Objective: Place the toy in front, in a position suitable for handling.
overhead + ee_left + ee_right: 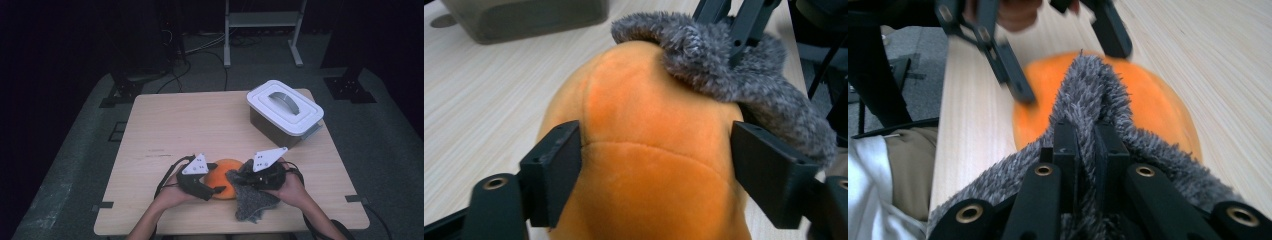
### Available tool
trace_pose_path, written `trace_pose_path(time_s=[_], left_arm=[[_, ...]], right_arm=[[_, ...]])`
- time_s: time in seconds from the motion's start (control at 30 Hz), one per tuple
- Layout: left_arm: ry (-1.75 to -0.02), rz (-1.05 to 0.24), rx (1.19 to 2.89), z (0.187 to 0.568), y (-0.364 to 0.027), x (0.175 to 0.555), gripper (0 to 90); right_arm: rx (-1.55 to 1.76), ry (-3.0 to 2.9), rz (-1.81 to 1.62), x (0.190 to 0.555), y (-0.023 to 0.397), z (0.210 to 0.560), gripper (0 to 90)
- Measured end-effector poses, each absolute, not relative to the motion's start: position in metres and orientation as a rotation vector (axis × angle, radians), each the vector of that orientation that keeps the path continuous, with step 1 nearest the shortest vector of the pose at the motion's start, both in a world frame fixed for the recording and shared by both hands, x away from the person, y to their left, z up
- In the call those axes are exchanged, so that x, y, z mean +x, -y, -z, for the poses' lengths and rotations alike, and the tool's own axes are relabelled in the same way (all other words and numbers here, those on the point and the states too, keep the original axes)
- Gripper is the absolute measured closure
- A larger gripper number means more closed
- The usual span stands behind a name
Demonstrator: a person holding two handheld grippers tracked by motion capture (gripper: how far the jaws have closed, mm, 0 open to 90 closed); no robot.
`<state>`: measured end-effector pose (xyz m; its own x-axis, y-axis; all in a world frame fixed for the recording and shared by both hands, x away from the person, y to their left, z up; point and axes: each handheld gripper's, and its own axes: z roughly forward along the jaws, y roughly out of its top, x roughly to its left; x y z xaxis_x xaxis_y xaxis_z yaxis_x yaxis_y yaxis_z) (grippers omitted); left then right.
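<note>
An orange plush cushion (224, 176) lies near the table's front edge. My left gripper (216, 190) holds it from the left. In the left gripper view its two black jaws (656, 150) press on both sides of the plush cushion (644, 100). A grey fuzzy cloth (254, 199) is draped over the plush's right side and hangs down toward the front edge. My right gripper (247, 179) is shut on a fold of that cloth. In the right gripper view the jaws (1085, 137) pinch the grey pile (1088, 85) with the orange plush (1158, 105) just behind it.
A white lidded box (285, 111) with a grey handle stands at the table's back right. Bare wood tabletop (180, 125) spreads across the left and middle. The table's front edge runs just below both hands.
</note>
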<state>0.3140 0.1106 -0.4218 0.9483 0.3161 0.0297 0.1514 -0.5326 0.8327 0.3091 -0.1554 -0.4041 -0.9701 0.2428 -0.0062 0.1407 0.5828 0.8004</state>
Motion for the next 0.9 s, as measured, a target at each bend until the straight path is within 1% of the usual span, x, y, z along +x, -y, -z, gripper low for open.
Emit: trace_pose_path(time_s=[0.07, 0.13, 0.17, 0.27, 0.33, 0.47, 0.6, 0.73, 0.9], left_arm=[[-0.352, -0.209, 2.148, 0.421, -0.114, 0.316, 16.9], [-0.373, -0.18, 2.146, 0.423, -0.116, 0.318, 16.5], [-0.372, -0.165, 2.147, 0.423, -0.117, 0.319, 18.4], [-0.351, -0.188, 2.147, 0.421, -0.116, 0.317, 28.9], [-0.351, -0.196, 2.125, 0.419, -0.112, 0.316, 32.1], [-0.337, -0.211, 2.11, 0.416, -0.102, 0.314, 32.6], [-0.323, -0.219, 2.14, 0.419, -0.103, 0.313, 32.1], [-0.322, -0.208, 2.161, 0.423, -0.107, 0.314, 32.3], [-0.299, -0.216, 2.172, 0.425, -0.109, 0.312, 31.9]], right_arm=[[0.35, -2.696, -1.337, 0.311, 0.161, 0.406, 81.3], [0.368, -2.704, -1.318, 0.312, 0.167, 0.408, 81.3], [0.37, -2.706, -1.305, 0.312, 0.168, 0.409, 81.3], [0.359, -2.702, -1.283, 0.31, 0.169, 0.405, 81.3], [0.319, -2.68, -1.274, 0.307, 0.167, 0.395, 81.4], [0.241, -2.681, -1.282, 0.306, 0.152, 0.381, 81.4], [0.206, -2.728, -1.229, 0.308, 0.136, 0.385, 81.4], [0.228, -2.754, -1.243, 0.312, 0.142, 0.392, 81.4], [0.298, -2.772, -1.245, 0.313, 0.161, 0.401, 81.3]])
